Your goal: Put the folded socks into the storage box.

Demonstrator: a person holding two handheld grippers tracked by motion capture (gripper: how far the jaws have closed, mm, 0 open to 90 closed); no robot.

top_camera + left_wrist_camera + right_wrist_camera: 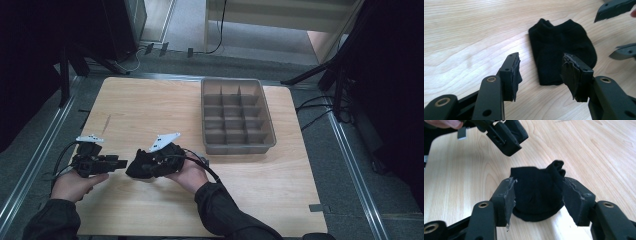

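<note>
A black ankle sock [560, 50] lies flat on the wooden table [150, 105] near its front left. My right gripper [540, 183] is open, with one jaw on each side of the sock [536, 195], which spans the gap between them. Low over the table, my left gripper [541, 60] is also open, and the sock's near end lies just beyond its fingertips. From above, the left gripper [120, 163] points right and the right gripper [132, 169] points left, tips close together over the dark sock.
A grey plastic bin [239, 148] divided into several compartments stands at the back right of the table. Black stands and cables surround the table on the floor. Bare wood stretches to the right of the hands and behind them.
</note>
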